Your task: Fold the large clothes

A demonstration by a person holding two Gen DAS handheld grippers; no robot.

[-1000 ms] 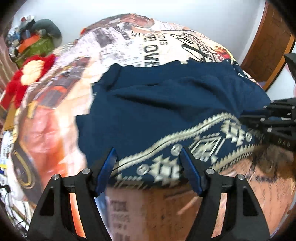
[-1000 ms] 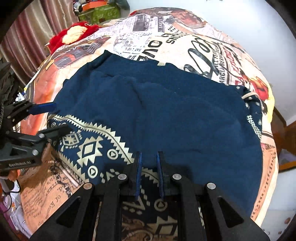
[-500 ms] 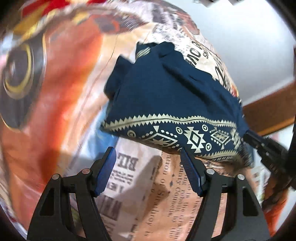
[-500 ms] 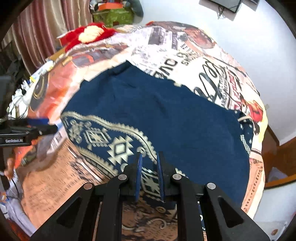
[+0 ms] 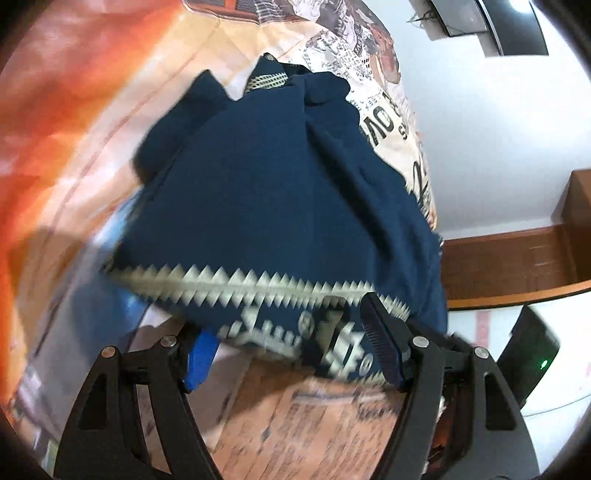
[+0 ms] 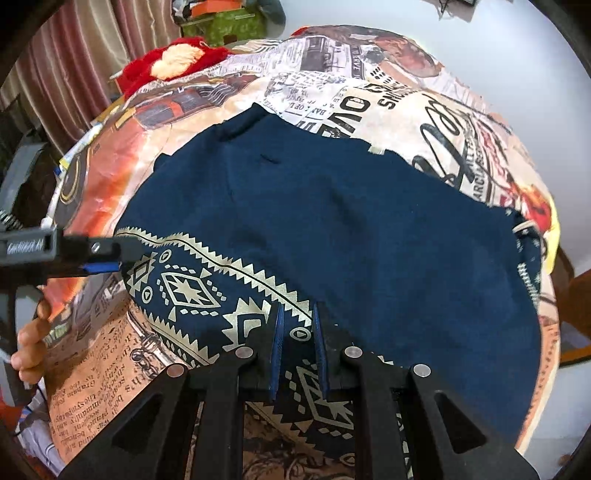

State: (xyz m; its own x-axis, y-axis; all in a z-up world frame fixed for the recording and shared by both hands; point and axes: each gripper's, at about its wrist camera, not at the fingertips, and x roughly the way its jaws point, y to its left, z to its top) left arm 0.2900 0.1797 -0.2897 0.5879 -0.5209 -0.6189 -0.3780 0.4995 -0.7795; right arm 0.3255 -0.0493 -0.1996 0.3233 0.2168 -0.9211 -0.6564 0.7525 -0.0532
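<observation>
A navy garment (image 6: 332,229) with a cream geometric band along its hem lies spread on the bed (image 6: 369,107). My right gripper (image 6: 297,308) is shut on the patterned hem near its middle, with cloth pinched between the blue pads. My left gripper (image 5: 286,321) is open at the hem's left corner. The patterned edge of the garment (image 5: 295,184) lies between its wide jaws, and the cloth covers part of one blue pad (image 5: 199,358). In the right wrist view the left gripper (image 6: 110,254) reaches in from the left, one finger above the corner and one below.
The bed cover carries newspaper and car prints. A red plush toy (image 6: 173,62), a green box (image 6: 229,26) and curtains (image 6: 74,55) stand beyond the bed. A person's hand (image 6: 29,343) holds the left tool. Wooden furniture (image 5: 517,266) and a black device (image 5: 532,358) are at the right.
My left gripper has rolled and dropped in toward the hem's left corner, so the patterned edge now lies between its jaws. The right gripper keeps its hold and has shifted slightly.
</observation>
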